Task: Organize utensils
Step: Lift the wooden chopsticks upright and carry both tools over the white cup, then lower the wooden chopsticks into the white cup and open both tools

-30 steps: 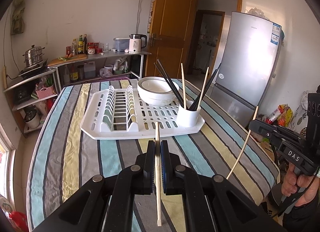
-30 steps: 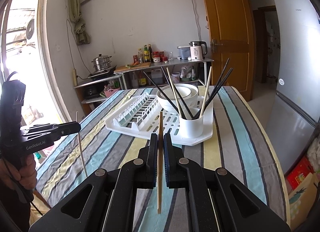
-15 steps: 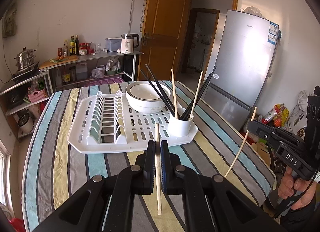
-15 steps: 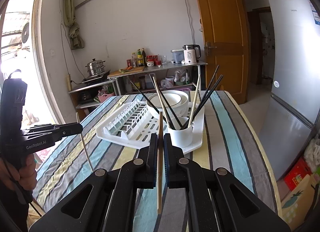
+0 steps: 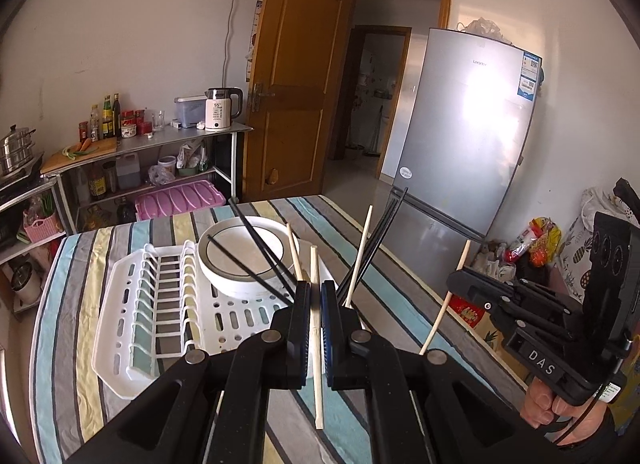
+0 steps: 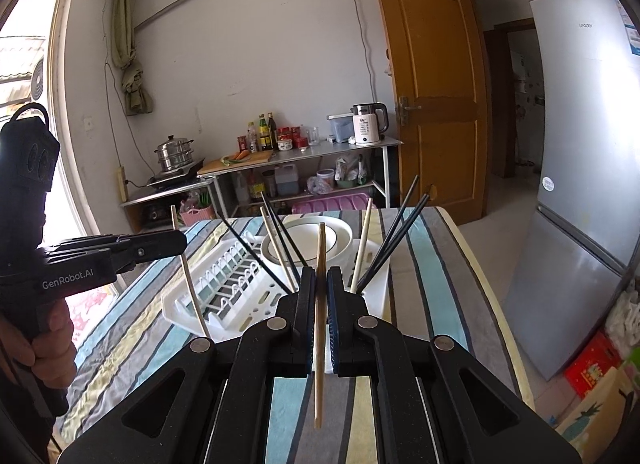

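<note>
Wooden chopstick (image 5: 315, 338) stands upright, clamped in the left gripper (image 5: 315, 306) above the drying rack (image 5: 120, 328) near the surface's far end; the right gripper (image 6: 321, 296) pinches another wooden chopstick (image 6: 319, 328). Lowering either toward the holder (hidden behind the jaws) risks snagging the splayed black chopsticks (image 6: 394, 242) and tipping it.

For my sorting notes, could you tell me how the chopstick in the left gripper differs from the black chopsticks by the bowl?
The held chopstick is pale wood; the black chopsticks are dark. It is clamped upright in the left gripper; they lean apart, ungripped. Both are slim sticks.
</note>
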The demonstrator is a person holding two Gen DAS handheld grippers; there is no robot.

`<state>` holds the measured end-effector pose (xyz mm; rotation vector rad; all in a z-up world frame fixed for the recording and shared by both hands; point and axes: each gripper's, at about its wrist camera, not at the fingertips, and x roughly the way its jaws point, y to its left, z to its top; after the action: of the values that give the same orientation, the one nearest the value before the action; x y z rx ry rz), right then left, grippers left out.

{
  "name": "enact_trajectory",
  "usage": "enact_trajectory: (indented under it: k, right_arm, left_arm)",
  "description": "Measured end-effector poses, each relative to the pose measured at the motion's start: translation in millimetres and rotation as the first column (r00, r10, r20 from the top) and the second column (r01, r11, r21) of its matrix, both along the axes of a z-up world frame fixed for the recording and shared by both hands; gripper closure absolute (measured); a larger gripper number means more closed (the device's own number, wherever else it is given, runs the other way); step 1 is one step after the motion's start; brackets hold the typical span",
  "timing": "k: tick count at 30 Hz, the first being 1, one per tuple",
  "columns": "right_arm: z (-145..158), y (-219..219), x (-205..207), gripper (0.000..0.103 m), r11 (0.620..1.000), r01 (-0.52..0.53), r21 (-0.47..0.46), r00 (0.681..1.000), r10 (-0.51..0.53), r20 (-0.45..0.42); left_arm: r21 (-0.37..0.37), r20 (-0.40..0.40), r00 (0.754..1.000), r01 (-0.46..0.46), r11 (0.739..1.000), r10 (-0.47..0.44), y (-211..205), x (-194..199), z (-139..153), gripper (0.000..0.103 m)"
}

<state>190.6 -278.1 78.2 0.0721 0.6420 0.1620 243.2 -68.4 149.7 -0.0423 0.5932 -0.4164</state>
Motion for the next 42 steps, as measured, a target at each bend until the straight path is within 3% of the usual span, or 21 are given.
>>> enact_trajectory:
  k: [12, 21, 34, 42]
  right_arm:
    - [12, -11, 49, 0.097, 0.999, 0.016, 0.029, 0.999, -0.017, 0.046]
    - [15, -13, 75, 0.097, 0.999, 0.021, 0.048, 0.997, -0.024, 0.073]
    - [-15, -11, 91, 0.097, 0.999, 0.023, 0.043, 0.999, -0.024, 0.028]
    - [-33, -8, 88, 0.097, 0.999, 0.024, 0.033, 1.0, -0.024, -0.013]
  left_arm:
    - [-0.026, 0.019, 1.0, 0.004, 1.0, -0.004, -28, 72, 17, 0.098]
    - [-0.029, 0.04, 0.999, 0.006, 1.0, -0.005, -37, 100, 20, 0.098]
    - [-0.056, -0.013, 1.0, 0.014, 0.998, -0.015, -35, 122, -10, 0.098]
    - [-0.032, -0.058, 0.998, 0.02, 0.999, -0.022, -35, 121, -39, 0.098]
